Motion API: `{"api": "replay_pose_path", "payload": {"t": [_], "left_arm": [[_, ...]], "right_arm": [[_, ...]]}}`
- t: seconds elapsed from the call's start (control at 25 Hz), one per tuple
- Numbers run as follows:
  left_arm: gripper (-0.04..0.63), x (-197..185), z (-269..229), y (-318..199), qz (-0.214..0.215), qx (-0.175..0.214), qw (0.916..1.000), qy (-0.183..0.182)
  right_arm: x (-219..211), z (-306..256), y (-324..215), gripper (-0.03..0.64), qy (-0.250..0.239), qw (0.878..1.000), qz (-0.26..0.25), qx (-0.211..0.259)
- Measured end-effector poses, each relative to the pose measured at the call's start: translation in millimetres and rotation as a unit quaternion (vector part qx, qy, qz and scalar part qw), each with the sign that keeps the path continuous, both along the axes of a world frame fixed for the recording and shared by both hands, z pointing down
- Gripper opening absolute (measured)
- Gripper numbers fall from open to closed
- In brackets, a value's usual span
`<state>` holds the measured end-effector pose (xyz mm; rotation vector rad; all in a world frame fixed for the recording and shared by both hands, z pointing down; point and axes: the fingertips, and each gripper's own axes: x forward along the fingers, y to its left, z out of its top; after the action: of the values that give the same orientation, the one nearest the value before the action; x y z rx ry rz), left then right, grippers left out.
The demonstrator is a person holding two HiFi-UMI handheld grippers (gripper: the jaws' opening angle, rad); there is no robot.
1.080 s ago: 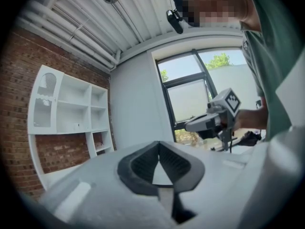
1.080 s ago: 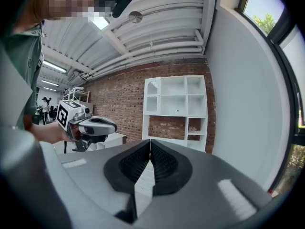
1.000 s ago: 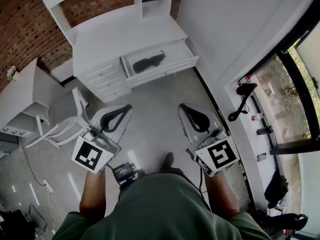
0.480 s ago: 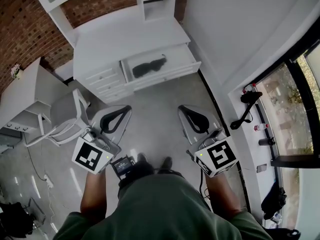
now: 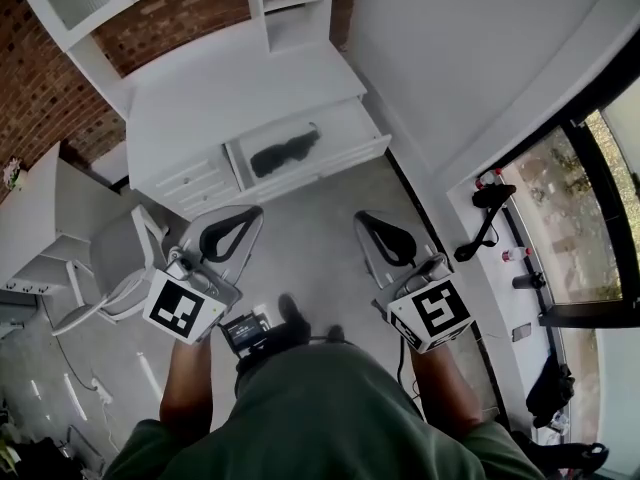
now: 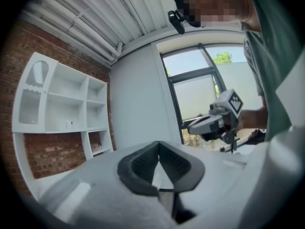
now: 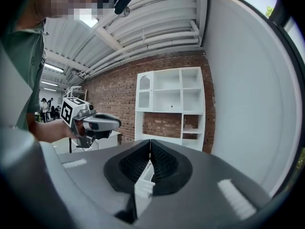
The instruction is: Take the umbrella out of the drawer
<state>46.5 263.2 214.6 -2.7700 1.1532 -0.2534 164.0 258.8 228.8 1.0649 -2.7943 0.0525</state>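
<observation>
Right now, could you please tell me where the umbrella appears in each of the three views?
Head view: the umbrella lies in the open drawer, upper middle of the picture.
Left gripper view: not in it.
Right gripper view: not in it.
Shared landmark: the white shelf unit, top of the head view, left in the left gripper view, centre in the right gripper view.

The umbrella (image 5: 283, 153) is black, the drawer (image 5: 345, 126) white, the brick wall (image 5: 40, 78) red-brown, the floor (image 5: 310, 218) grey, the shirt (image 5: 320, 408) green.
</observation>
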Motion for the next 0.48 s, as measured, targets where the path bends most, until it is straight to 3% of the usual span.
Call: {"api": "replay_pose_path", "payload": {"t": [0.48], "left_arm": [[0.004,-62.0,0.5,-90.3,0.044,0.006,0.9989,0.01]], "right_arm": [[-64.7,-5.5,-84.5,0.006,0.004,0.999,0.046,0.006]]}}
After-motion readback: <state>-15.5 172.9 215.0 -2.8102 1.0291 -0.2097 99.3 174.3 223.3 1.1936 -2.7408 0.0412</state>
